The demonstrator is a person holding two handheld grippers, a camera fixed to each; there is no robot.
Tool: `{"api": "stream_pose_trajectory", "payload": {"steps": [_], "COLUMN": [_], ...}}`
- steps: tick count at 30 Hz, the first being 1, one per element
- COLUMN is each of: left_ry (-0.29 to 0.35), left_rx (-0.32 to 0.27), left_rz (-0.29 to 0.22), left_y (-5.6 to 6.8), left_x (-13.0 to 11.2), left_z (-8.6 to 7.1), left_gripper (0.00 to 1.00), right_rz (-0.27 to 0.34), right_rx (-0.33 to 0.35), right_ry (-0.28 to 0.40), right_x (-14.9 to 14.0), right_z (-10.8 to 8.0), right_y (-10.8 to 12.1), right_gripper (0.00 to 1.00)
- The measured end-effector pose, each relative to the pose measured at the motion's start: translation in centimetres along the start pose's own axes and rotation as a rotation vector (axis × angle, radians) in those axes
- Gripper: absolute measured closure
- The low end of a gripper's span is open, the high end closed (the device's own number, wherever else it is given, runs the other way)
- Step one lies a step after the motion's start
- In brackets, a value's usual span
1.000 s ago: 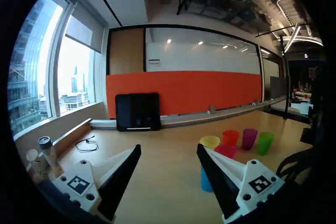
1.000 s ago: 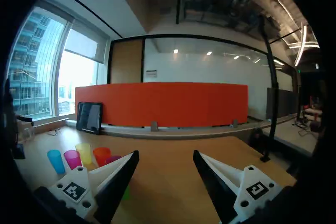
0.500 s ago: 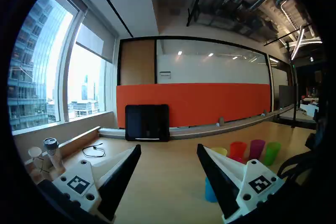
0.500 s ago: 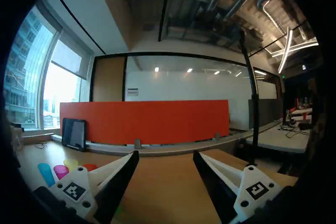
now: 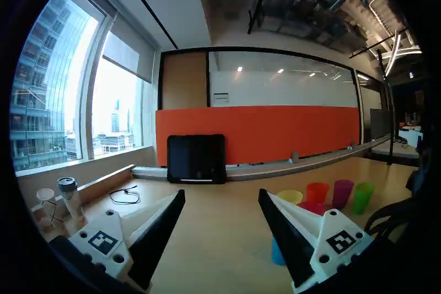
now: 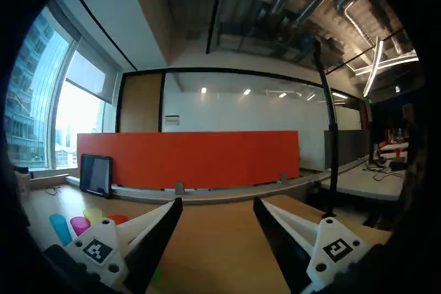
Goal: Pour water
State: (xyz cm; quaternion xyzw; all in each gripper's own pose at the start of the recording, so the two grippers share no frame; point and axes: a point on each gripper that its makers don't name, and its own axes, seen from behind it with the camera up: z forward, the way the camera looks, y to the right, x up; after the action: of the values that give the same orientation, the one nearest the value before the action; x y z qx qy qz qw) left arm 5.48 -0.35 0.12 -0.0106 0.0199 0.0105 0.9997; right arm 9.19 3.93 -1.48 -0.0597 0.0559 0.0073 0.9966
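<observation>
Left gripper view: six coloured plastic cups [image 5: 343, 193] stand upright in a tight cluster on the wooden table [image 5: 220, 239], well away from its window edge. The left gripper [image 5: 220, 192] is spread wide, holding nothing; the right gripper [image 6: 217, 200] likewise gapes empty

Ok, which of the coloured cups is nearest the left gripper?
The blue cup, partly behind a finger of the left gripper; the pink cup, yellow cup, orange cup, purple cup and green cup stand farther back.
</observation>
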Motion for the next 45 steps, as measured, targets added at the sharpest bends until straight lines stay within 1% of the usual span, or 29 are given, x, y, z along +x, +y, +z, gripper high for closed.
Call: {"api": "stream_pose_trajectory", "payload": {"steps": [9, 14, 21, 32, 45], "left_ry": [0.019, 0.013, 0.010, -0.012, -0.025], "left_rx": [0.013, 0.022, 0.030, 0.039, 0.032], "left_rz": [0.006, 0.009, -0.010, 0.003, -0.031], "left_y": [0.2, 0.2, 0.2, -0.1, -0.4], "left_x": [-0.4, -1.4, -2.9, -5.2, -5.8], "left_z": [0.0, -0.1, -0.3, -0.4, -0.4], "left_gripper": [0.01, 0.01, 0.01, 0.01, 0.01], "right_rz": [-0.013, -0.012, -0.027, -0.027, -0.039], "right_rx": [-0.006, -0.009, -0.005, 0.004, 0.009], "right_ry": [-0.012, -0.015, -0.019, -0.022, -0.015], "right_x": [0.1, 0.1, 0.4, 0.6, 1.1], "right_z": [-0.3, -0.6, -0.7, -0.6, -0.5], "right_y": [-0.3, -0.4, -1.0, -1.7, -2.6], "right_gripper": [0.00, 0.00, 0.00, 0.00, 0.00]}}
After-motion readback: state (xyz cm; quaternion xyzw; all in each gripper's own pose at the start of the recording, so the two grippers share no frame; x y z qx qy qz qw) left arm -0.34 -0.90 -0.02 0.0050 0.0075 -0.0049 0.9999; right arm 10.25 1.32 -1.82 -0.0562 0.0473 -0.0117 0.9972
